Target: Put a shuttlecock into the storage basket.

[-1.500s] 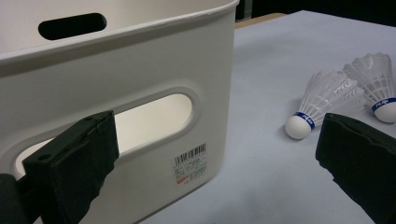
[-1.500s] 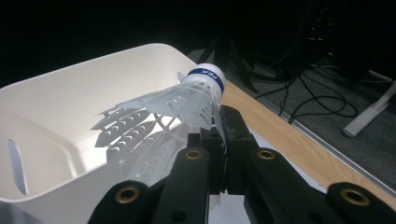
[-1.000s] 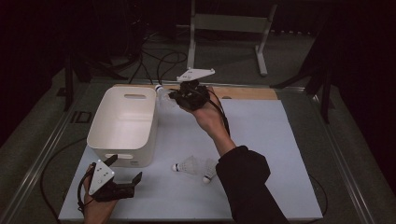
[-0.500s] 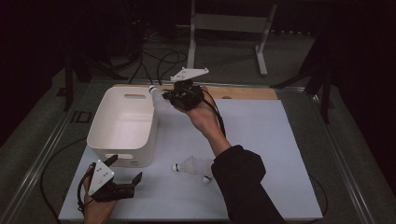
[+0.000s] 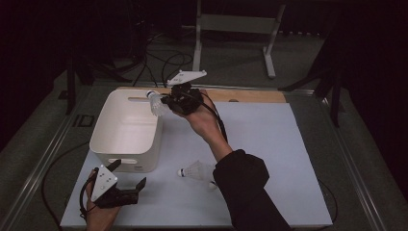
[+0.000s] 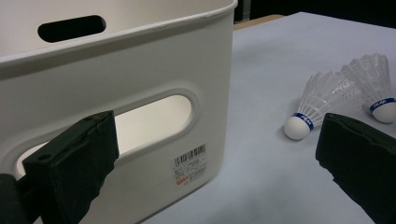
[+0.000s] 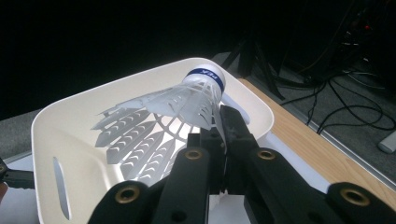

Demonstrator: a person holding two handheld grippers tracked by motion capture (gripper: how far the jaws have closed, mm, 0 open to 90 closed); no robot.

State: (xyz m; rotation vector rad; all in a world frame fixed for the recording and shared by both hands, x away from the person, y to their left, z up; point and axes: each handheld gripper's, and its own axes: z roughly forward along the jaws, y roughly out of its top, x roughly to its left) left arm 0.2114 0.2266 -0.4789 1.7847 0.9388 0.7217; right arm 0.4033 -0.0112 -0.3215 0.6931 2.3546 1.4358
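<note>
Shuttlecock (image 5: 156,102) carried a little more to the left than one second ago, now hanging above the far right corner of the white bin (image 5: 103,122) instead of beside it over the table (image 5: 269,144). Brought there by the right gripper (image 5: 166,101), with jaws clenched on the feather skirt just below the cork, same tight grip as in the two earlier pictures. No change at the left gripper (image 5: 128,174): resting at the near left of the table, just in front of the near wall of the bin, jaws released and wide apart, nothing between them. No change either for the two other shuttlecocks (image 5: 192,171), lying on the table near the right sleeve.

Meaning for the work, as a judgement: carrying nearly finished, dropping probably next, since already over the rim (image 7: 46,112) and partly over the inside. Maybe a bit more leftward travel wanted before release, to avoid a bounce off the edge.

Long axis of the held shuttlecock (image 7: 177,107) lying across the jaws and tilted. Cork (image 7: 204,77) pointing to the far side and somewhat upward. Open skirt (image 7: 135,130) fanning toward the near side and down into the bin.
</note>
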